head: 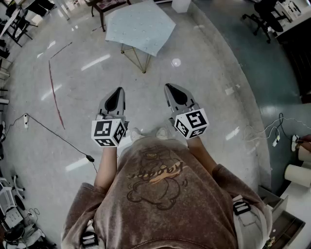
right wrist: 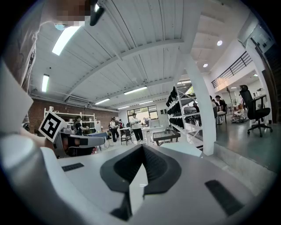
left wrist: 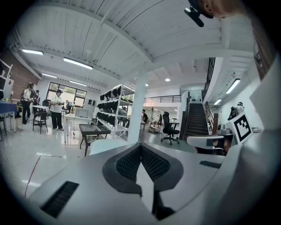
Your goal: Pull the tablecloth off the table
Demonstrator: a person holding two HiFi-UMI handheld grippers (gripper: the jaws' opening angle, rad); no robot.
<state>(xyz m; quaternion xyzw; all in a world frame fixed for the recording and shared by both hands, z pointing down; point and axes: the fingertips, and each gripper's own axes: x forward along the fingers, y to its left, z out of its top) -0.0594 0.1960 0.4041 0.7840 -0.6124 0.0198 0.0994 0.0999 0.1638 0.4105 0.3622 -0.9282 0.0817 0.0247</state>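
A pale blue tablecloth (head: 140,25) covers a small table on thin yellow legs (head: 138,58), well ahead of me on the shiny floor. My left gripper (head: 116,92) and right gripper (head: 173,87) are held side by side at waist height, both shut and empty, pointing toward the table but far short of it. In the left gripper view the cloth-covered table (left wrist: 99,145) peeks just over the shut left gripper (left wrist: 140,146). The right gripper view shows the table's pale edge (right wrist: 186,148) beyond the shut right gripper (right wrist: 141,147).
A dark low table (head: 108,6) stands behind the clothed one. A black cable (head: 58,136) runs over the floor at left, white cables (head: 265,131) at right. Office chairs (head: 265,14) sit far right. A white pillar (left wrist: 137,110), shelves and several people fill the hall.
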